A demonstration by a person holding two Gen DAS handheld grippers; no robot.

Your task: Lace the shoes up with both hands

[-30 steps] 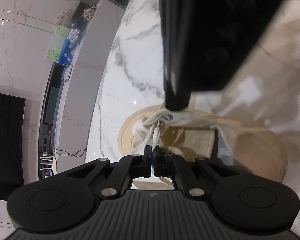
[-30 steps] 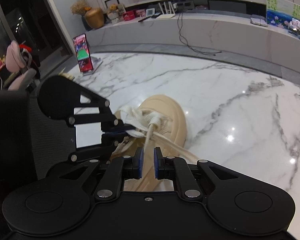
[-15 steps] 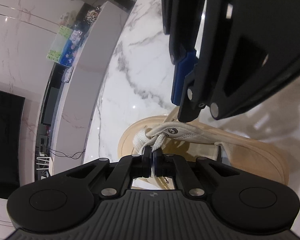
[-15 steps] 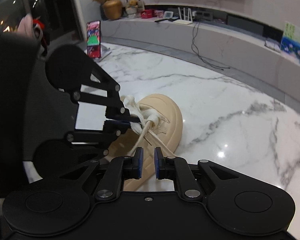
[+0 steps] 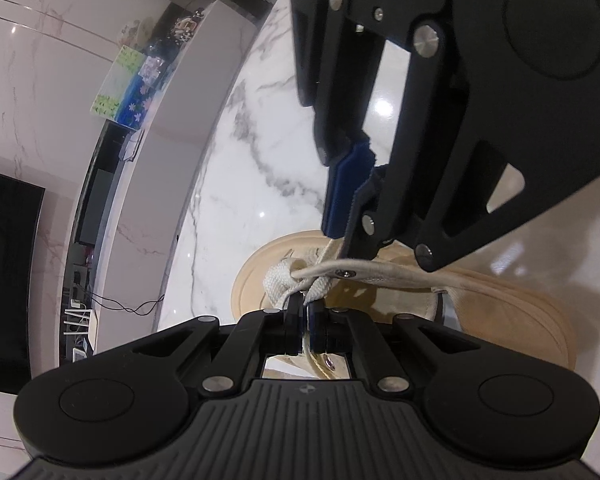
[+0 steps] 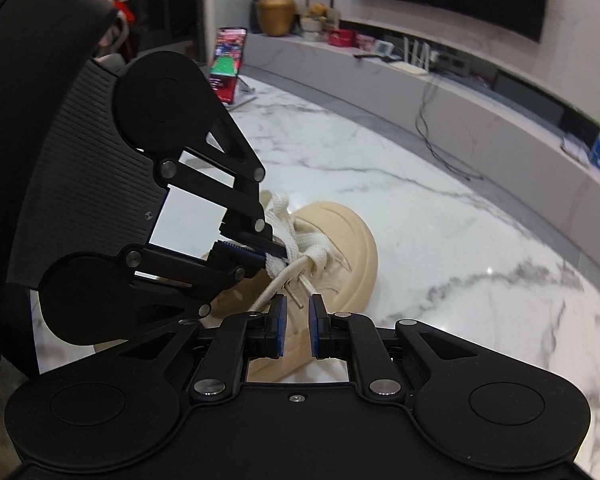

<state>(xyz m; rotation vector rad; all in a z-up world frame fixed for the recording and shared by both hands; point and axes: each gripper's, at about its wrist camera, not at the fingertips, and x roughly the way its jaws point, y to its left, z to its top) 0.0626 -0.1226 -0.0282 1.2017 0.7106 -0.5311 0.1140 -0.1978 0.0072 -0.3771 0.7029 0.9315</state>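
Over the shoe point(image 5: 500, 312), left wrist view: left gripper point(image 5: 305, 320) fingers pinched tight on the lace point(image 5: 278, 282) by the eyelet. Right wrist view: right gripper point(image 6: 297, 320) fingers parted, empty, lace end point(image 6: 296, 300) w/in the gap near the shoe's toe. Close squarely on the tip, keep tension.

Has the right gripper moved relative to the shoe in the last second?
Yes. In the left wrist view the right gripper has swung rightward, exposing marble above the shoe.
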